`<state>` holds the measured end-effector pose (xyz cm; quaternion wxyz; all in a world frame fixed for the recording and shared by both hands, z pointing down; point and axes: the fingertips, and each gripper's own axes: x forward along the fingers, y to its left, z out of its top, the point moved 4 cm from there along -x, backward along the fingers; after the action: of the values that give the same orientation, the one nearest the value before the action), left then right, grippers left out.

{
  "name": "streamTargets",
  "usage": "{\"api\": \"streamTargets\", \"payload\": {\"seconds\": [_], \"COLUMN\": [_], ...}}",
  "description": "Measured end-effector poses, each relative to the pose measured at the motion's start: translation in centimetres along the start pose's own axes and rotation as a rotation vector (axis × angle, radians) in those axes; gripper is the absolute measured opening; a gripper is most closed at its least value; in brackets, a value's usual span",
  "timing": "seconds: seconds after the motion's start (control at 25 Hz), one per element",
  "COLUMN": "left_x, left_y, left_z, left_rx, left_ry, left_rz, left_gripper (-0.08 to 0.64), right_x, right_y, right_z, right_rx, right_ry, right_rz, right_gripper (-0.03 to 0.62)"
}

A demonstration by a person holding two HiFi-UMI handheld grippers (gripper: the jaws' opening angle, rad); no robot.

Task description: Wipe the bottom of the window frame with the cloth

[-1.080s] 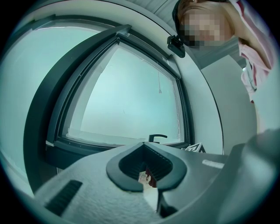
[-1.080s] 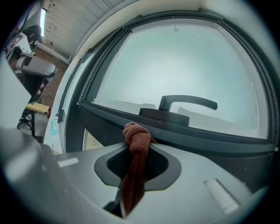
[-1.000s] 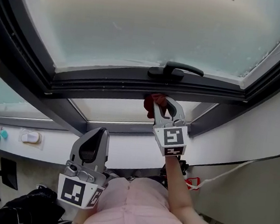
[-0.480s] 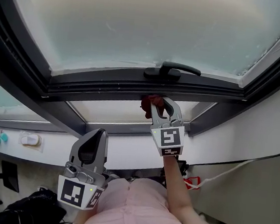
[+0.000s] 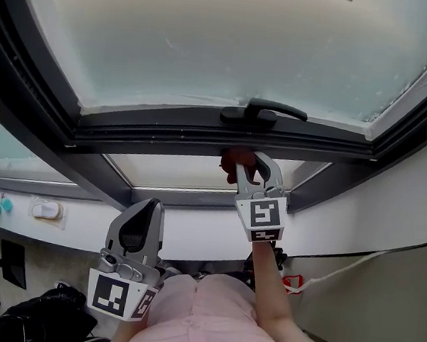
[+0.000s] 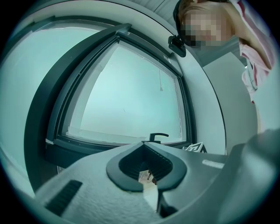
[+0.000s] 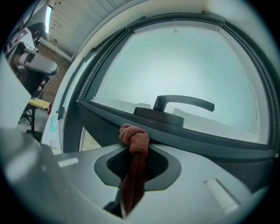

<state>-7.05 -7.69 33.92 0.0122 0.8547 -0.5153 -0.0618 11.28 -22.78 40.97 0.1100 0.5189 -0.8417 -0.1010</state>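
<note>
Right gripper view showed the right gripper (image 7: pixel 135 151) with its jaws clamped on a rust-red knotted terry cloth (image 7: pixel 134 139). The tail of the cloth ran down between the pads, and the knot stood proud at the tips, touching the underside of the dark grey bottom bar of the window frame (image 7: pixel 205 142). A black lever handle (image 7: pixel 183 104) sat on that bar at 12 o'clock from the knot.

Left gripper view showed the left gripper (image 6: pixel 145 148) with its jaws together and nothing between them. It was held low, well apart from the frame.

The cloth looked light, soft and limp. It would likely fold under any push, so a hold close behind the knot, as here, seemed the sound one, leaving the firm knot to press on the metal.

Against half a second earlier in the head view, the right gripper (image 5: pixel 254 162) and cloth (image 5: pixel 232 158) had slid slightly toward 3 o'clock along the frame (image 5: pixel 164 132), relative to the handle (image 5: pixel 265 111). The left gripper (image 5: pixel 150 207) had not moved
</note>
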Motion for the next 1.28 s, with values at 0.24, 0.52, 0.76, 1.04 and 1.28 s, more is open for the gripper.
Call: {"api": "streamTargets", "payload": {"seconds": [0.24, 0.52, 0.76, 1.04, 1.28], "left_x": [0.2, 0.4, 0.6, 0.8, 0.9], "left_y": [-0.5, -1.0, -1.7, -2.5, -3.1], "left_z": [0.0, -0.1, -0.1, -0.1, -0.3], "left_rx": [0.002, 0.006, 0.009, 0.012, 0.015], "left_ry": [0.000, 0.004, 0.005, 0.007, 0.012], "left_rz": [0.007, 0.012, 0.010, 0.014, 0.023], "left_gripper": [-0.002, -0.002, -0.002, -0.002, -0.002], "right_x": [-0.1, -0.5, -0.9, -1.2, -1.5], "right_y": [-0.2, -1.1, -1.9, -2.7, -3.4], "right_z": [0.0, -0.3, -0.5, -0.7, -0.9], "right_rx": [0.000, 0.010, 0.019, 0.013, 0.005], "right_ry": [-0.007, -0.005, 0.003, 0.001, -0.010], "right_rz": [0.013, 0.003, -0.002, 0.000, 0.002], "right_gripper": [0.066, 0.066, 0.066, 0.066, 0.066]}}
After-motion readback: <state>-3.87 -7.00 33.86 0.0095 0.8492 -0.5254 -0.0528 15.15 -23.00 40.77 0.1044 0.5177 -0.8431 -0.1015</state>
